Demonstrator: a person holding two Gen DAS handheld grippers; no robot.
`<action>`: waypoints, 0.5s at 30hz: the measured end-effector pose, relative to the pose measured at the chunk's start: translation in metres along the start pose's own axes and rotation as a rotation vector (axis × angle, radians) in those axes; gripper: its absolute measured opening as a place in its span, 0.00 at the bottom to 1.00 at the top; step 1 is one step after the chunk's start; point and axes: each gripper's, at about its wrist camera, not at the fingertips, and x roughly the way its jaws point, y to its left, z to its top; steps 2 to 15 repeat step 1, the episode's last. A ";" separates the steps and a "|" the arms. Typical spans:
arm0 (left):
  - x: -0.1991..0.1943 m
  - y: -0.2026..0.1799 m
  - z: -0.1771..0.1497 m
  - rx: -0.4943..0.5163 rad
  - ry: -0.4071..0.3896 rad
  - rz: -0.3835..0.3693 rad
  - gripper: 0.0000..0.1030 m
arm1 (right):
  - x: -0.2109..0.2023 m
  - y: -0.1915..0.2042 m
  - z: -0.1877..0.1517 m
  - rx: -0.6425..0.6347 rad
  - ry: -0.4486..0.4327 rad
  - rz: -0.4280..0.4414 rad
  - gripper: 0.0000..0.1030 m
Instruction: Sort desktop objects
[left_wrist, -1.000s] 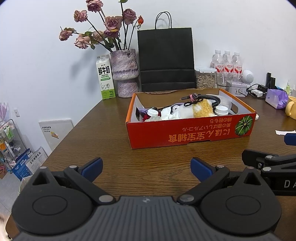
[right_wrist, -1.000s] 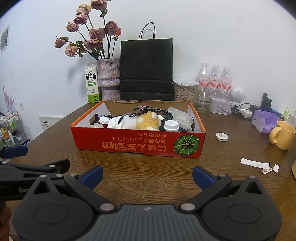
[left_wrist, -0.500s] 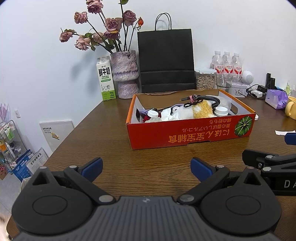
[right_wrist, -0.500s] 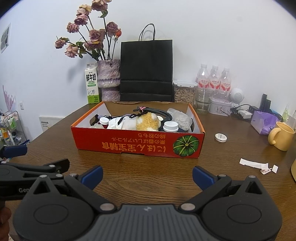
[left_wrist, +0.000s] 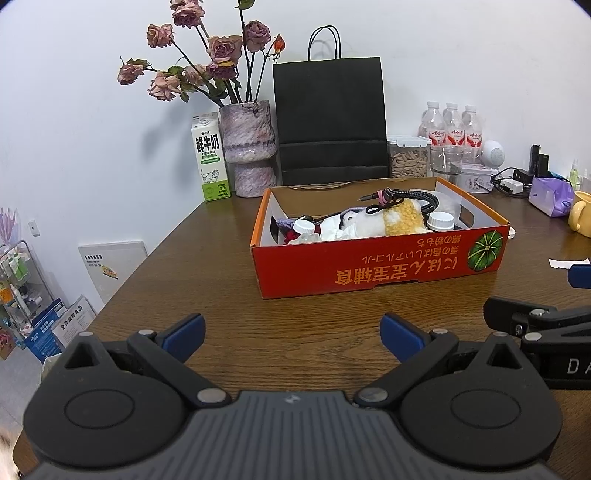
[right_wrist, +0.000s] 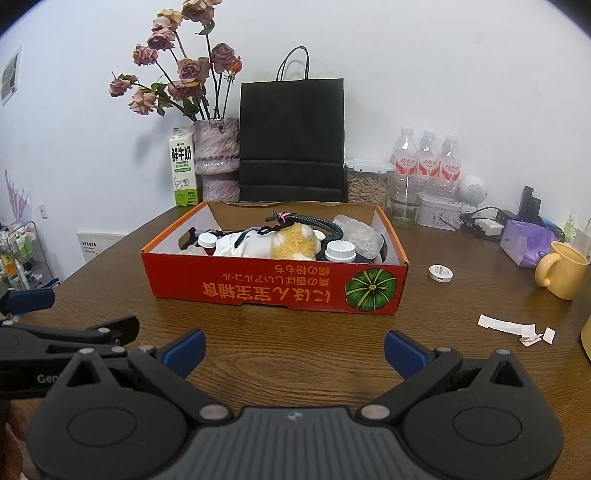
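Note:
An orange cardboard box (left_wrist: 373, 264) (right_wrist: 273, 284) with a pumpkin picture stands on the brown wooden table. Inside it lie a yellow and white plush toy (right_wrist: 291, 240), white-capped bottles (right_wrist: 340, 251), a black braided cable (right_wrist: 314, 221) and a clear container of white beads (right_wrist: 364, 236). My left gripper (left_wrist: 291, 334) hovers open over the table in front of the box, nothing between its fingers. My right gripper (right_wrist: 293, 347) is open too, just to its right, likewise short of the box. A small white round tin (right_wrist: 440, 273) and torn paper scraps (right_wrist: 517, 328) lie right of the box.
Along the back wall stand a milk carton (right_wrist: 183, 171), a vase of dried roses (right_wrist: 216, 158), a black paper bag (right_wrist: 291, 140), a jar of seeds (right_wrist: 367, 182), water bottles (right_wrist: 428, 158) and chargers. A yellow mug (right_wrist: 561, 269) and purple tissue pack (right_wrist: 524, 243) sit right.
Both grippers have drifted very slightly; the box sits a touch lower in each view. Nothing was grasped or moved.

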 end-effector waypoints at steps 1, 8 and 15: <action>0.000 0.000 0.000 0.002 -0.001 0.004 1.00 | 0.000 0.000 0.000 0.000 0.000 0.000 1.00; 0.000 0.000 0.000 0.002 -0.001 0.004 1.00 | 0.000 0.000 0.000 0.000 0.000 0.000 1.00; 0.000 0.000 0.000 0.002 -0.001 0.004 1.00 | 0.000 0.000 0.000 0.000 0.000 0.000 1.00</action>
